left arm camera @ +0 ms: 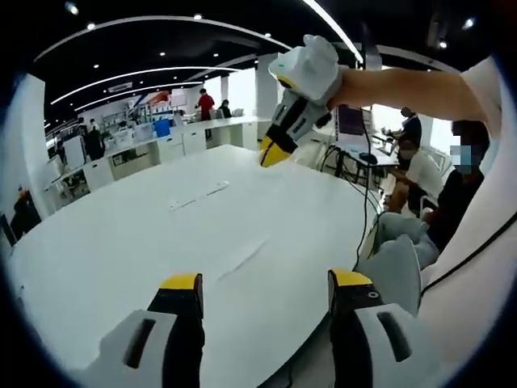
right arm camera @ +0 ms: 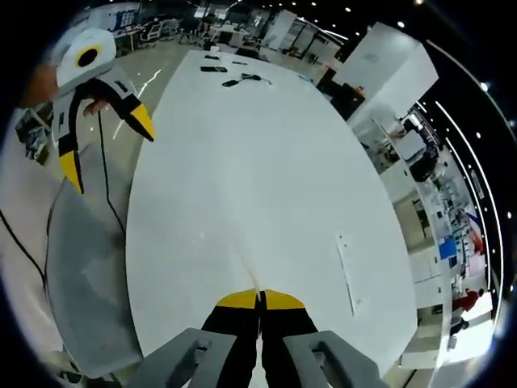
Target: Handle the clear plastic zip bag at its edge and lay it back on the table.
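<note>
The clear zip bag (left arm camera: 242, 259) shows only as a faint glossy streak lying on the white table (left arm camera: 121, 242); its outline is too faint to trace. My left gripper (left arm camera: 266, 281) is open just short of it, low over the near table edge. My right gripper (left arm camera: 271, 155) hangs in the air beyond the bag, held by a gloved hand, jaws shut with nothing visible between them. In the right gripper view the shut right gripper (right arm camera: 259, 296) points down at the table (right arm camera: 266, 162), the bag's streak (right arm camera: 242, 263) just ahead of its tips. The open left gripper (right arm camera: 109, 149) is at upper left.
A thin white strip (left arm camera: 199, 196) (right arm camera: 347, 275) lies on the table beyond the bag. Small dark items (right arm camera: 230, 74) sit at the table's far end. A grey chair (left arm camera: 400, 263) (right arm camera: 89, 267) stands at the table edge. Cables (left arm camera: 365, 170) and seated people (left arm camera: 420, 166) are nearby.
</note>
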Motion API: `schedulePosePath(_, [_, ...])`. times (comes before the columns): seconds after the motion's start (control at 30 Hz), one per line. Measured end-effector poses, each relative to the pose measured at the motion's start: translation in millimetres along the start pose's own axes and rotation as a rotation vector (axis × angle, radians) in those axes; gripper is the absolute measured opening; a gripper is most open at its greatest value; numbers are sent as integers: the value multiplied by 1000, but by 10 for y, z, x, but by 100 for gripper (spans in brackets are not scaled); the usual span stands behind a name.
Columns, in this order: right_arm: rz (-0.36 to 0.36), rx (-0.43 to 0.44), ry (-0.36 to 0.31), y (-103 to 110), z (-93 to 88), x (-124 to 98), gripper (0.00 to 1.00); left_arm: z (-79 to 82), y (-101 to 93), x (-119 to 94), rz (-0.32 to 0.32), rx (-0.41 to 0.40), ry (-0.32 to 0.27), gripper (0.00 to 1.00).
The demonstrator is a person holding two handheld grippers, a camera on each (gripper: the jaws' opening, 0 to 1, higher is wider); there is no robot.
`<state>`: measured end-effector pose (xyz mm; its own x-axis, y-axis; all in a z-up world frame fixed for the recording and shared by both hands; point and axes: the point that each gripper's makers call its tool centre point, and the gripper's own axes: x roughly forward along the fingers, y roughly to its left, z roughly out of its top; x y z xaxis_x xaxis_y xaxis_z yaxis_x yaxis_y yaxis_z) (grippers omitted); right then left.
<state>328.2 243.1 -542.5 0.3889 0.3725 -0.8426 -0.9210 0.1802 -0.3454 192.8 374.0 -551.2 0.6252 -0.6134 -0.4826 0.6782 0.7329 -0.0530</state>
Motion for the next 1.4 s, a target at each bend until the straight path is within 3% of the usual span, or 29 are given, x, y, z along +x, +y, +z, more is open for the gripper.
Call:
schedulePosePath(0.33, [-67, 2, -11, -207, 59, 103, 0, -38, 54, 12, 10, -40, -3, 63])
schedulePosePath(0.87, [-164, 30, -22, -533, -51, 355, 0, -43, 98, 82, 20, -58, 3, 64])
schedulePosePath(1.2, [-265, -7, -34, -741, -101, 509, 0, -68, 179, 124, 39, -81, -10, 69])
schedulePosePath(1.4, [-310, -42, -56, -710, -76, 572, 0, -136, 226, 140, 46, -92, 0, 69])
